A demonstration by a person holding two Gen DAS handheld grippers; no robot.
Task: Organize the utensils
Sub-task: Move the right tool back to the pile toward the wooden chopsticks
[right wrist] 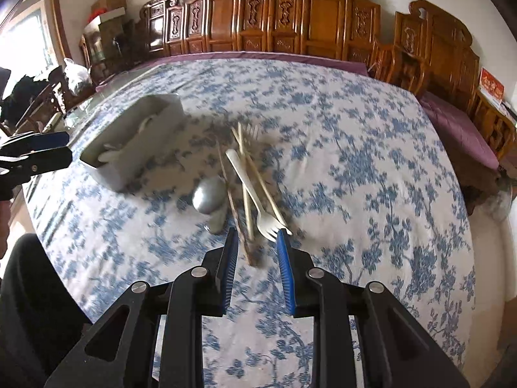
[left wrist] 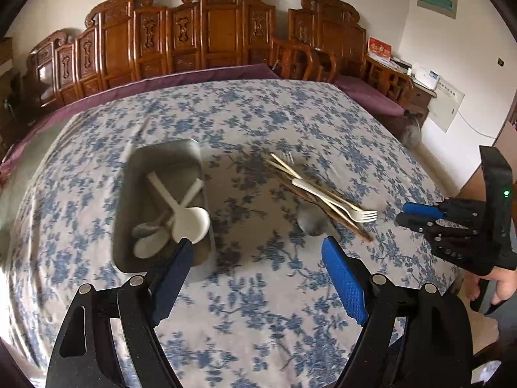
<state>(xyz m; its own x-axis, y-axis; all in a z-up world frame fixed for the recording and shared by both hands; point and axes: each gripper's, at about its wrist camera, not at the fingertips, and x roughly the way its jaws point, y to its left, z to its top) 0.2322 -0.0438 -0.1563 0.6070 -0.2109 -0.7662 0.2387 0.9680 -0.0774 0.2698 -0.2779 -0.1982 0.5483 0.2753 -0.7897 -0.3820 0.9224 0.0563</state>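
Note:
A grey rectangular tray on the floral cloth holds white spoons and a grey spoon; it also shows in the right wrist view. Beside it lies a loose pile: a white fork, chopsticks and a metal spoon. My left gripper is open and empty, above the cloth between tray and pile. My right gripper is open and empty, its tips just short of the fork tines and chopstick ends; it also shows in the left wrist view.
The table is covered by a blue-and-white floral cloth. Carved wooden chairs with purple cushions line the far side and right. A side cabinet with papers stands at the right wall. Clutter and boxes sit at far left.

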